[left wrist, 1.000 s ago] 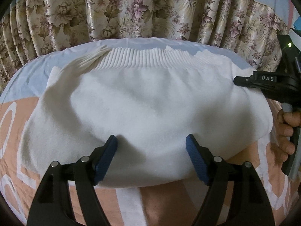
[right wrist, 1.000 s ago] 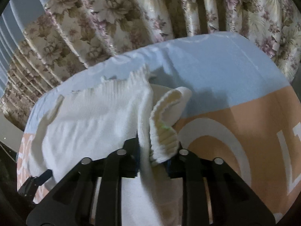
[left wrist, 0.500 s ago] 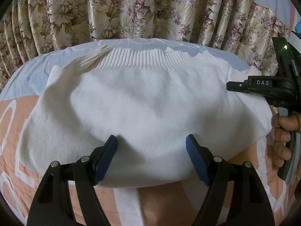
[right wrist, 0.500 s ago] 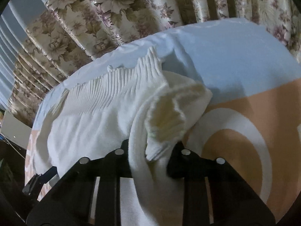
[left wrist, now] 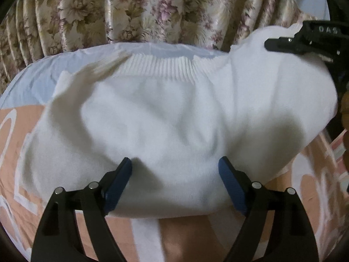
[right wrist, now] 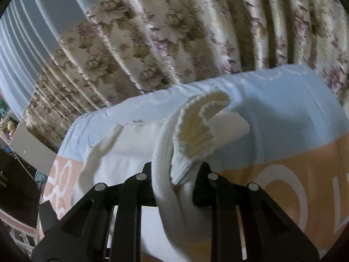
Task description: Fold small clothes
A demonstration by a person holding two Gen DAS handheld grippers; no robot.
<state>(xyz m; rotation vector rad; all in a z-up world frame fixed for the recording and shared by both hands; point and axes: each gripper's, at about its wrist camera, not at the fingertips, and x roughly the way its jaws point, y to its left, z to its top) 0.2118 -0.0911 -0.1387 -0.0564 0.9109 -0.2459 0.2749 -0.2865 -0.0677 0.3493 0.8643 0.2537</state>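
Note:
A white knit sweater lies on the bed with its ribbed hem at the far side. My left gripper is open and empty, its blue pads resting at the sweater's near edge. My right gripper is shut on the sweater's right side and holds it lifted above the bed, ribbed cuff flopping over. It also shows in the left wrist view at the upper right, with the raised cloth bunched under it.
The bed sheet is orange with white shapes near me and pale blue at the far side. Floral curtains hang close behind the bed. A hand shows at the right edge.
My right gripper has lifted the sweater's right side up and started carrying it leftward. The left sleeve stirs. My left gripper has stayed open in place.

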